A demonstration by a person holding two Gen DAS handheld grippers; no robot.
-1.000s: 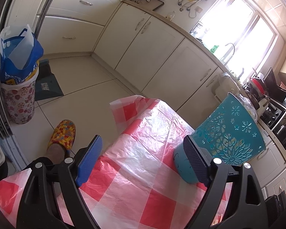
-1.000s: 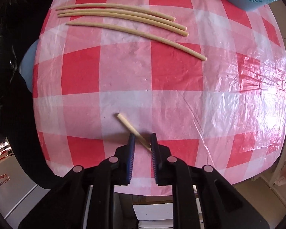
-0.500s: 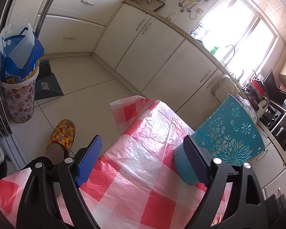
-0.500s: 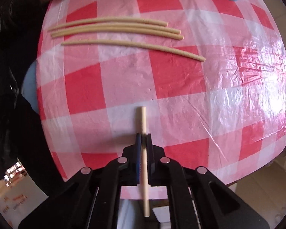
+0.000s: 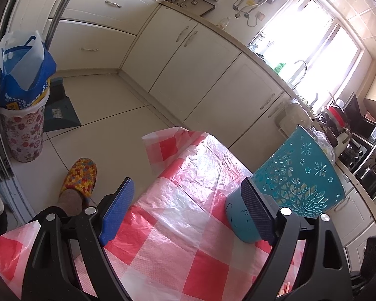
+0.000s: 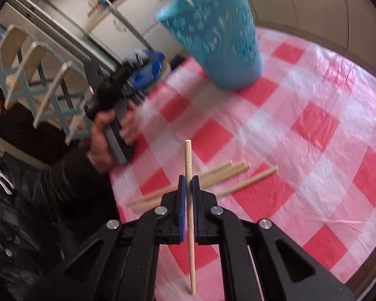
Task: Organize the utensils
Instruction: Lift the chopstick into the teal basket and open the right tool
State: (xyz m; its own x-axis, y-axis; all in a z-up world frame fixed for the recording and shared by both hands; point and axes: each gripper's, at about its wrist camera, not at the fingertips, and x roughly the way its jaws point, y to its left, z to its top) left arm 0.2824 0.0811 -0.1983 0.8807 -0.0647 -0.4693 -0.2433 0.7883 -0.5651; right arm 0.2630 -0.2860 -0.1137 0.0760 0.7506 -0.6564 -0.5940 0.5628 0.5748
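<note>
My right gripper (image 6: 189,179) is shut on a wooden chopstick (image 6: 188,160) and holds it upright above the red-and-white checked tablecloth (image 6: 300,130). Several more chopsticks (image 6: 248,181) lie flat on the cloth just beyond it. A teal perforated utensil holder (image 6: 220,37) stands at the far side with stick tips showing above its rim. In the left wrist view my left gripper (image 5: 185,212) is open and empty, with the teal holder (image 5: 300,183) beside its right finger.
The left hand with its gripper (image 6: 112,125) is at the table's left edge. Kitchen cabinets (image 5: 188,57), a floral bin with a blue bag (image 5: 22,115) and a slippered foot (image 5: 79,183) are beyond the table. A wooden rack (image 6: 37,80) stands to the left.
My right gripper closed on the chopstick, lifted it off the cloth and swung up toward the teal holder. The left gripper has hardly moved.
</note>
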